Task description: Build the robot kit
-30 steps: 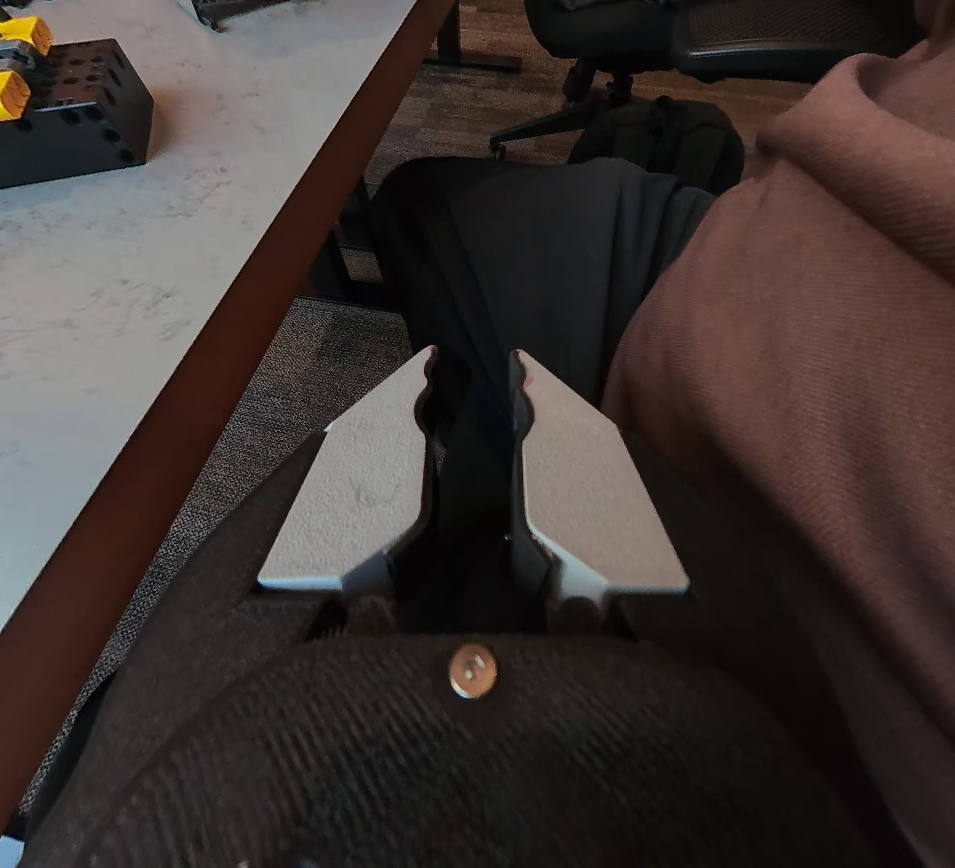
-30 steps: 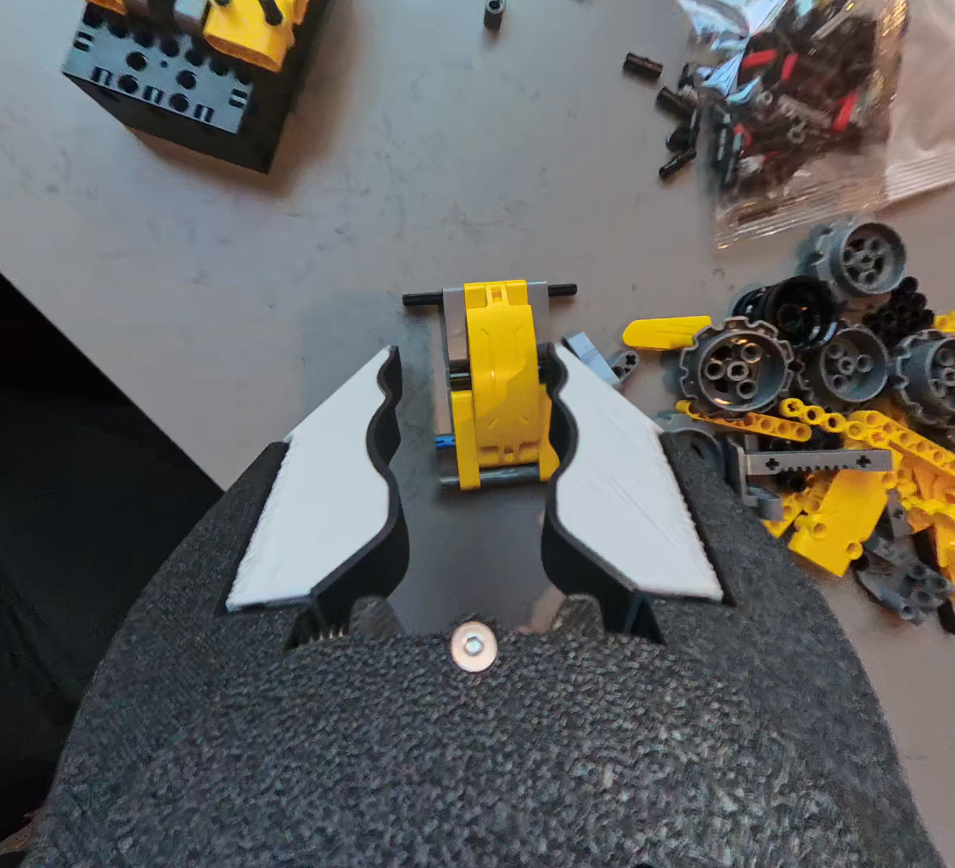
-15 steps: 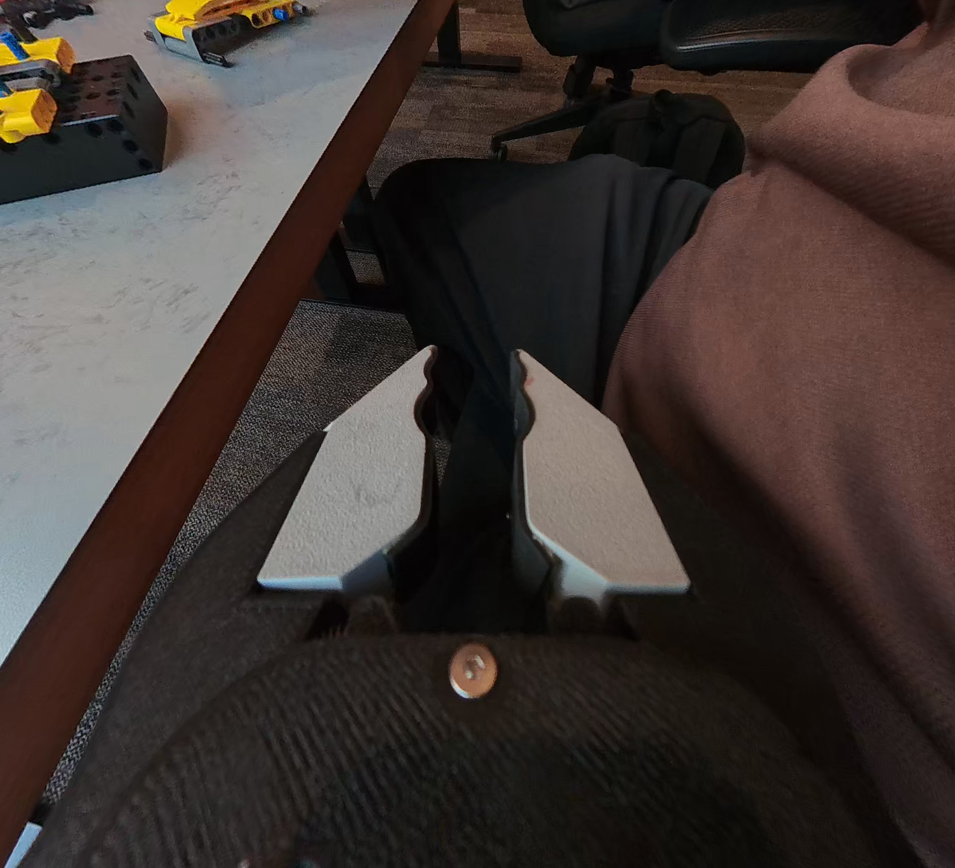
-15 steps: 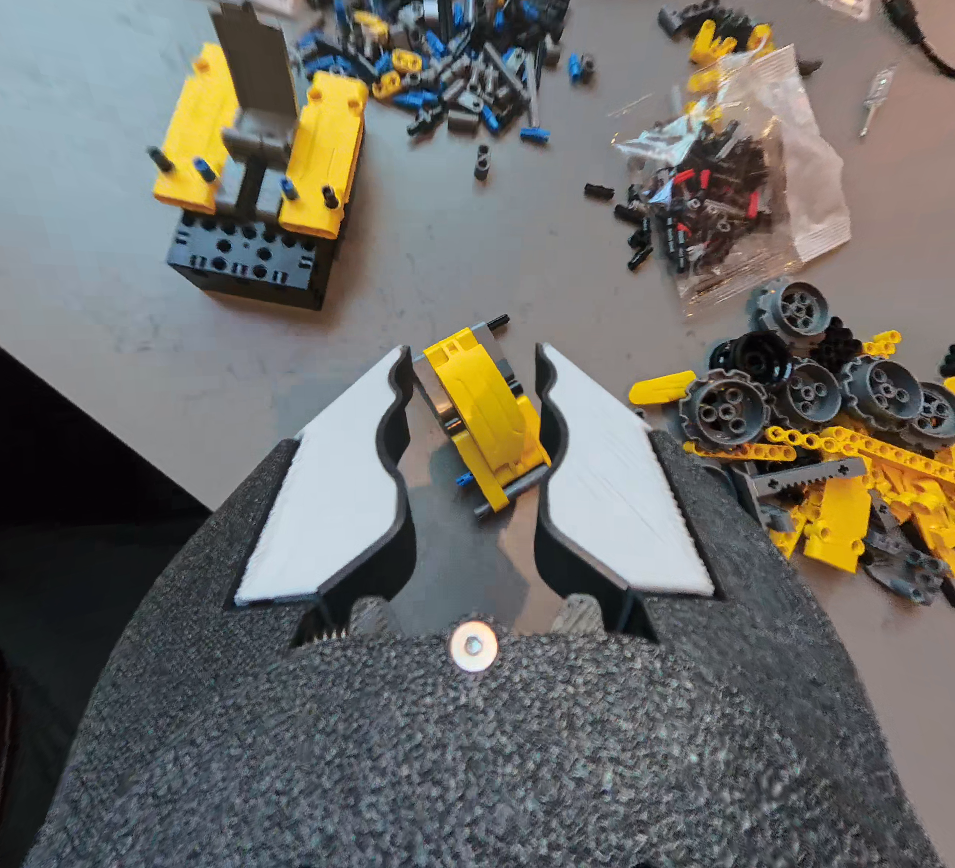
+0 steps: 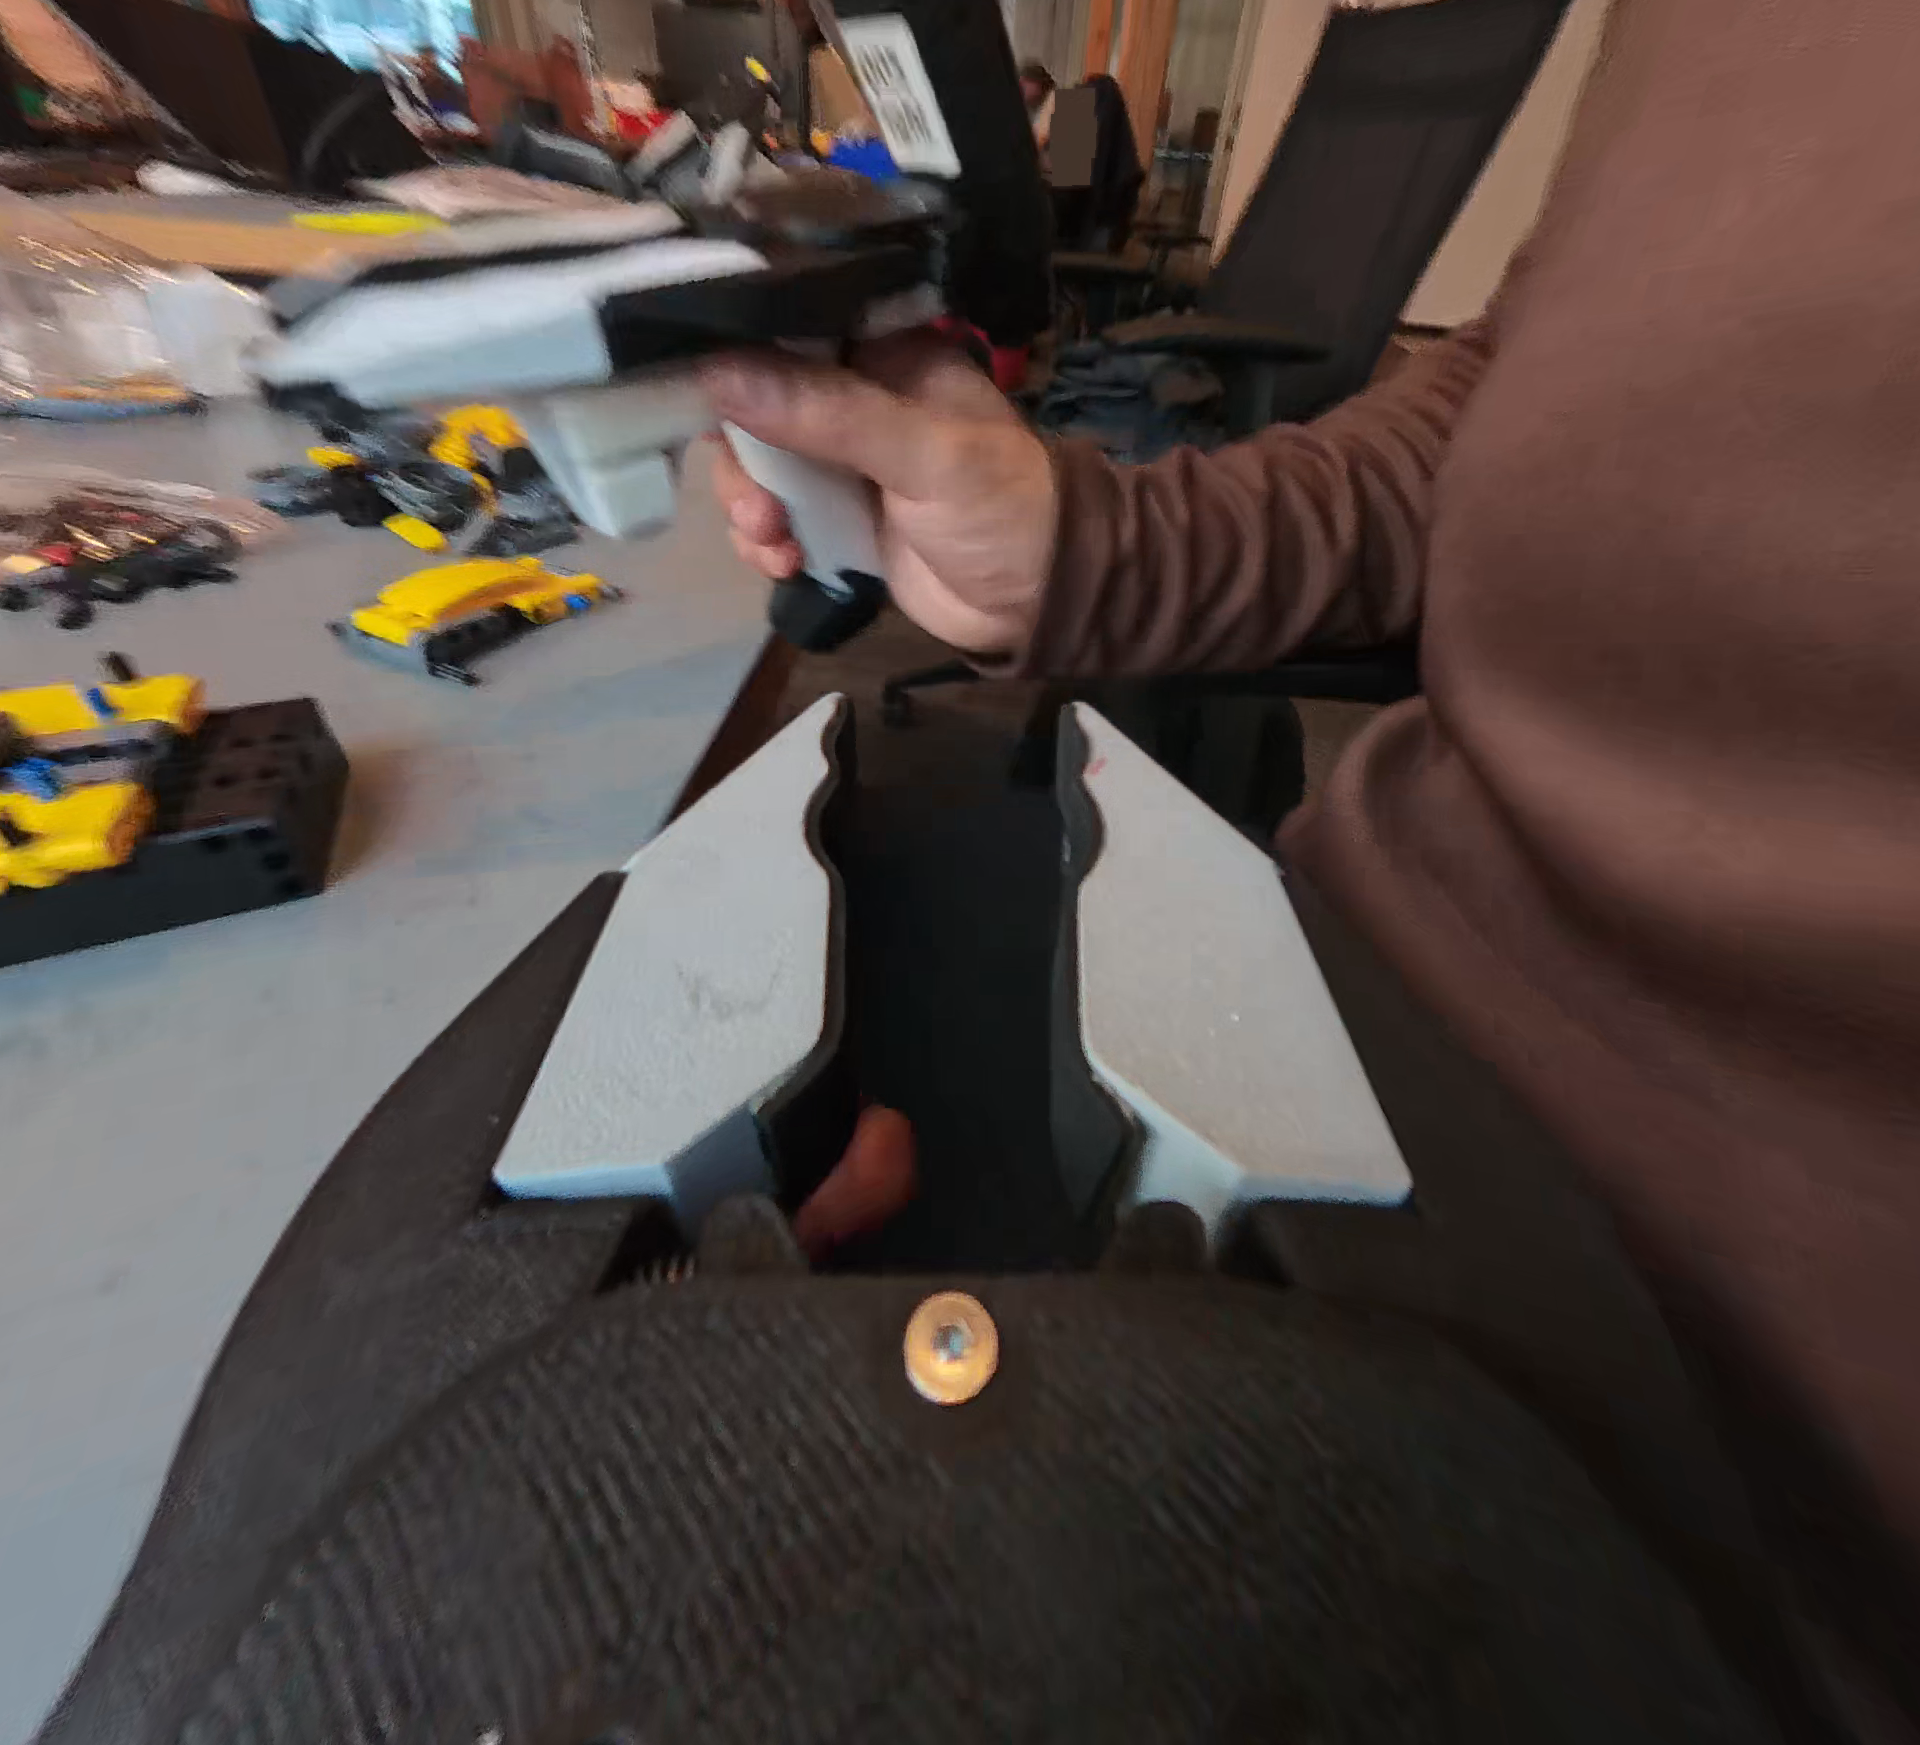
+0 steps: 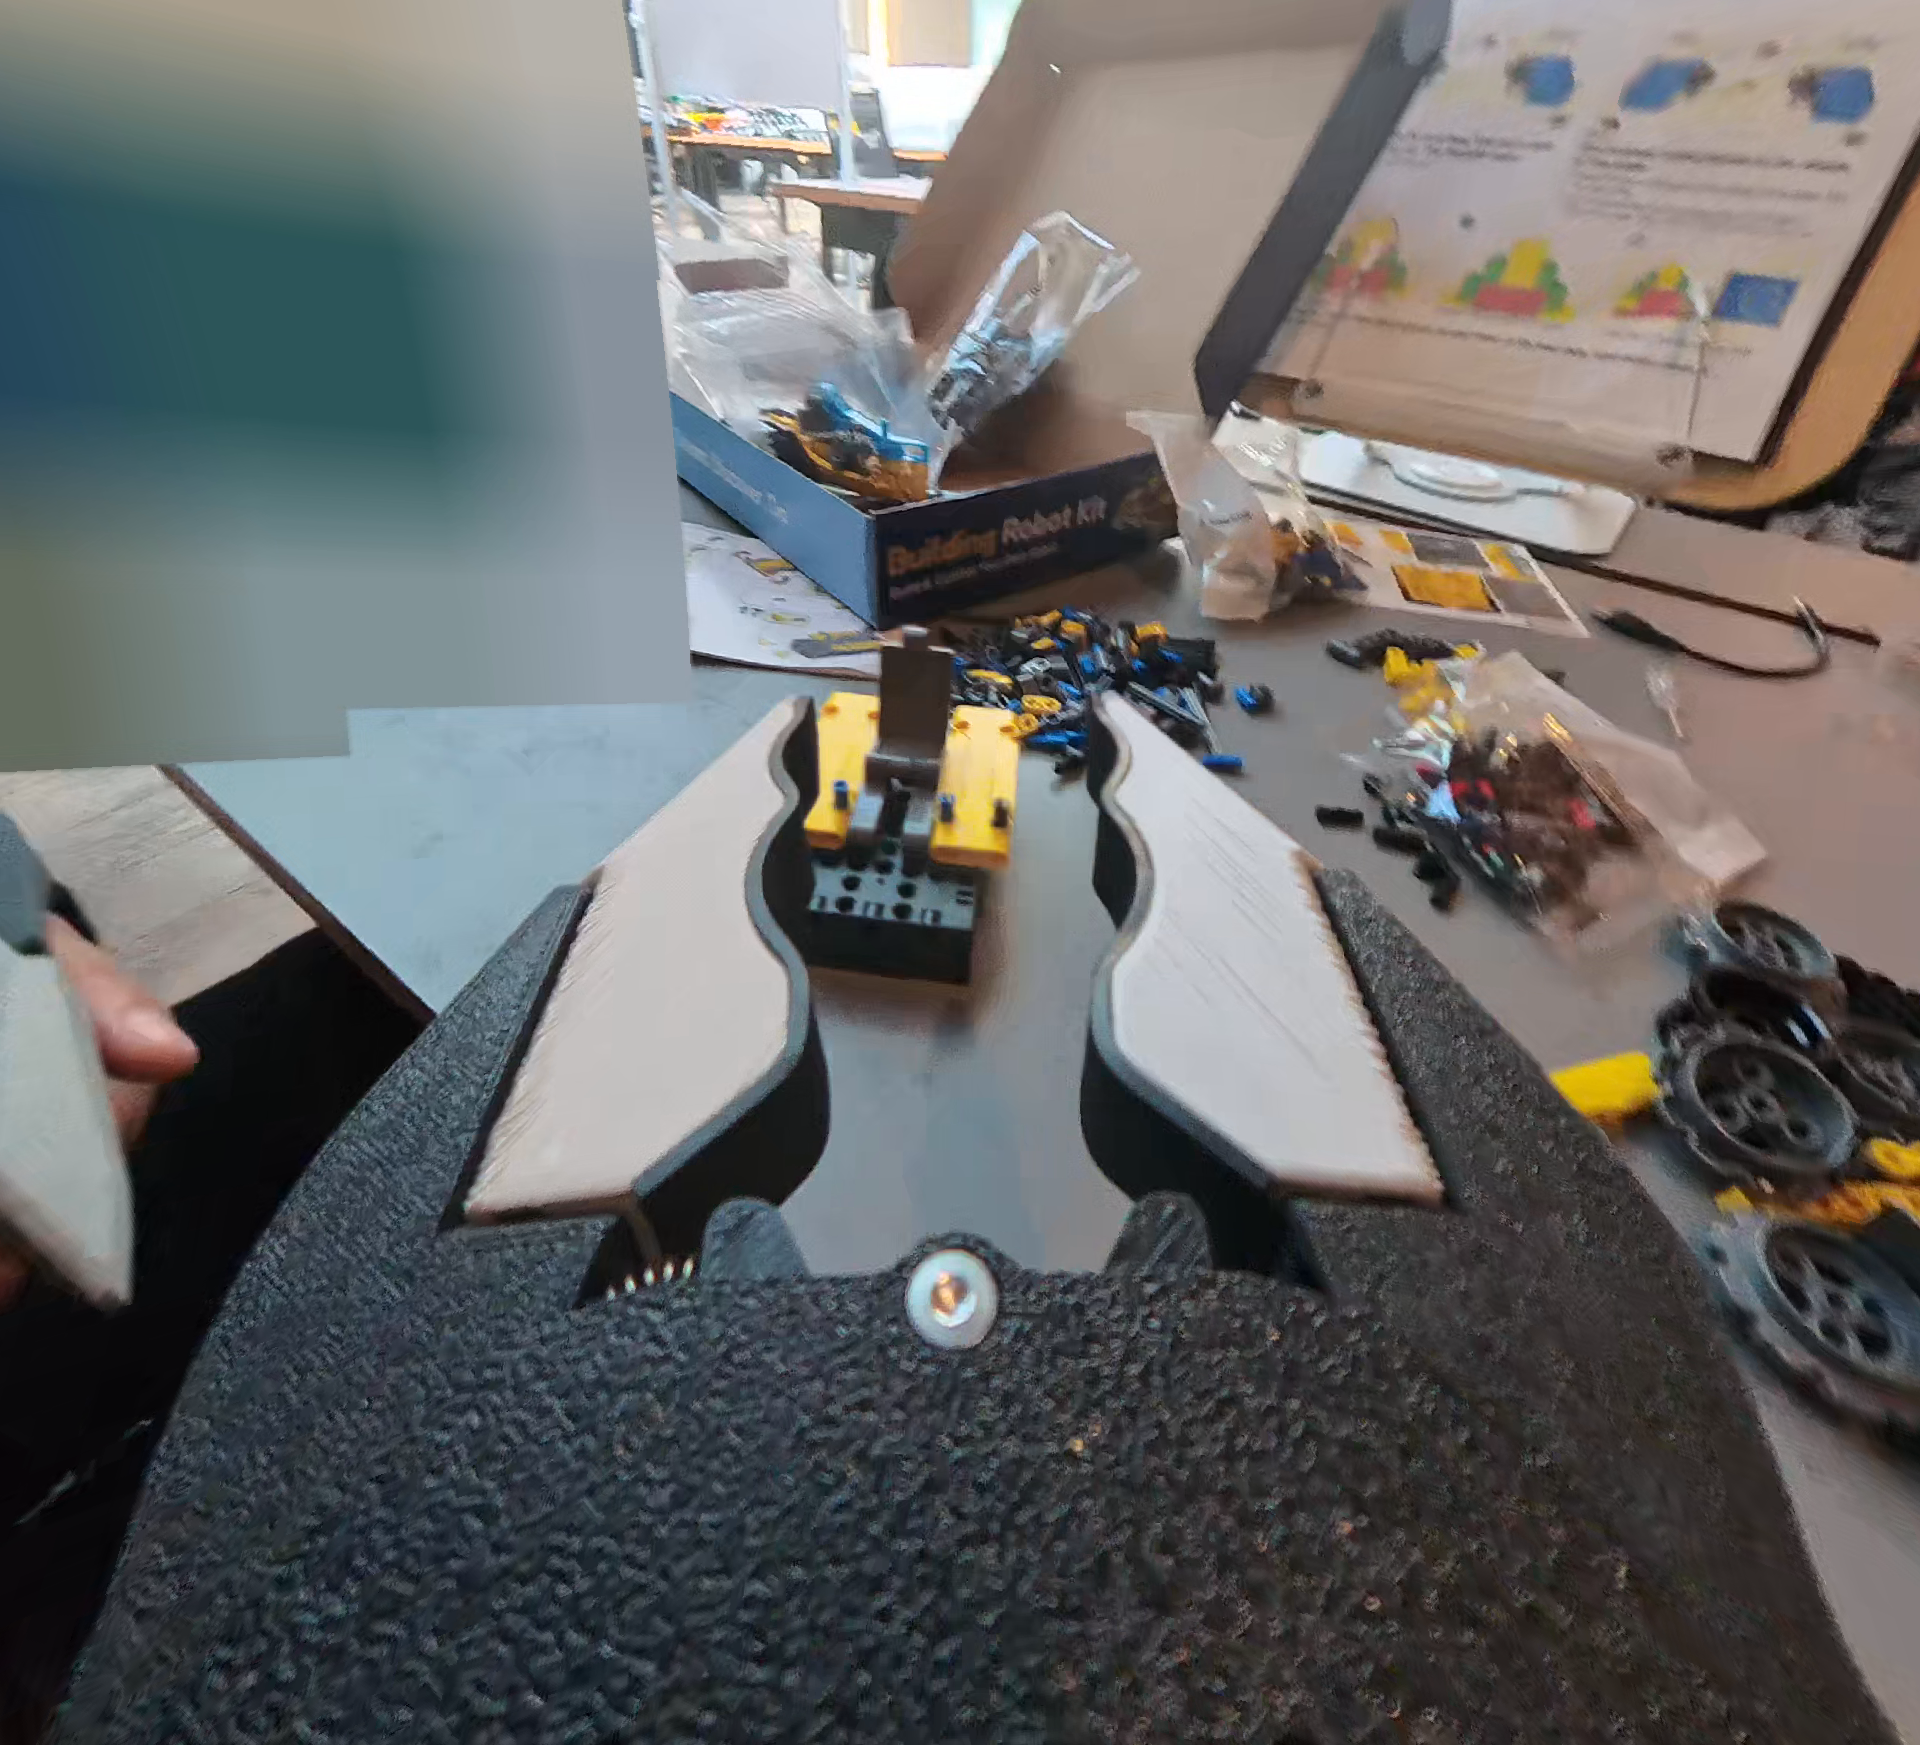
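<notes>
My left gripper is open and empty, level with the grey table's near edge, beside a brown sleeve. My right gripper is open and empty above the table. It also shows in the left wrist view, held by a hand, blurred. A yellow brick assembly lies on the table below and beyond it. A black block with yellow panels and a grey seat stands beyond my right fingertips, apart from them. It also shows in the left wrist view.
Several black wheels lie at the right. A clear bag of small parts and a loose pile of pieces lie behind. An open cardboard kit box and an instruction board stand at the back. An office chair stands off the table.
My right gripper let go of the yellow assembly, opened wider and lifted, tilting up. My left gripper rose from the lap to table height and opened a little.
</notes>
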`<state>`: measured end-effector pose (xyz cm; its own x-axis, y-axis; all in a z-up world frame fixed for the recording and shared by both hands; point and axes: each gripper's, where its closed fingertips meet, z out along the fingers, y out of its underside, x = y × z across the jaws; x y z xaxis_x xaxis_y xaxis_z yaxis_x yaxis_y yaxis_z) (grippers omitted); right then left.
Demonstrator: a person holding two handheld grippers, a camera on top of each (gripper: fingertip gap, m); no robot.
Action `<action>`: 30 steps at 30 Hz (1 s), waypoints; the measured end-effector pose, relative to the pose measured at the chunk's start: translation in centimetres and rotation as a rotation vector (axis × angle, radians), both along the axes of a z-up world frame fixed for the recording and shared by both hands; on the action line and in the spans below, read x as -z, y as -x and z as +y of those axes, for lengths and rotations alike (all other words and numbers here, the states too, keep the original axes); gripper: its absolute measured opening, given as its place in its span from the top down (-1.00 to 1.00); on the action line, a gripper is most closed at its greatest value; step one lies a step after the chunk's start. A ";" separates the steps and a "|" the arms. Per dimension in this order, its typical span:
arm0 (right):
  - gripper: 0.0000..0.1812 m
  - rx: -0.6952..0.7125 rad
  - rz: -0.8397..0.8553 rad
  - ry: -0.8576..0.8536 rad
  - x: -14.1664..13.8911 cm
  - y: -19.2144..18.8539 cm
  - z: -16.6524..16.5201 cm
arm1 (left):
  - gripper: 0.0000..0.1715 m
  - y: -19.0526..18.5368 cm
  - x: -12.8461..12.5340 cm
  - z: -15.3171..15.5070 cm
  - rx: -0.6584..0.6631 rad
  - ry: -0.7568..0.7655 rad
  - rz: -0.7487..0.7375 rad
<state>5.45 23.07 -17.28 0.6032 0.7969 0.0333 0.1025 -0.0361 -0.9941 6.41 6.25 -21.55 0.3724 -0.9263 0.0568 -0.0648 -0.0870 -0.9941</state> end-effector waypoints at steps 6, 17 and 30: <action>0.43 -0.140 0.023 -0.011 0.8 2.4 -0.8 | 0.58 0.8 4.0 -1.4 0.129 0.139 0.050; 0.21 -0.194 -0.087 0.019 2.7 2.1 -4.6 | 0.64 1.0 5.2 -2.8 0.105 0.176 0.043; 0.19 -0.251 -0.040 -0.009 1.5 1.1 -6.8 | 0.67 -3.2 8.6 -5.4 0.181 0.249 0.137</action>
<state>4.36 16.26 -18.76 0.3846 0.9211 0.0612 0.1464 0.0046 -0.9892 9.57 0.87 -30.13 0.2228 -0.9422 0.2502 -0.2330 -0.3007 -0.9248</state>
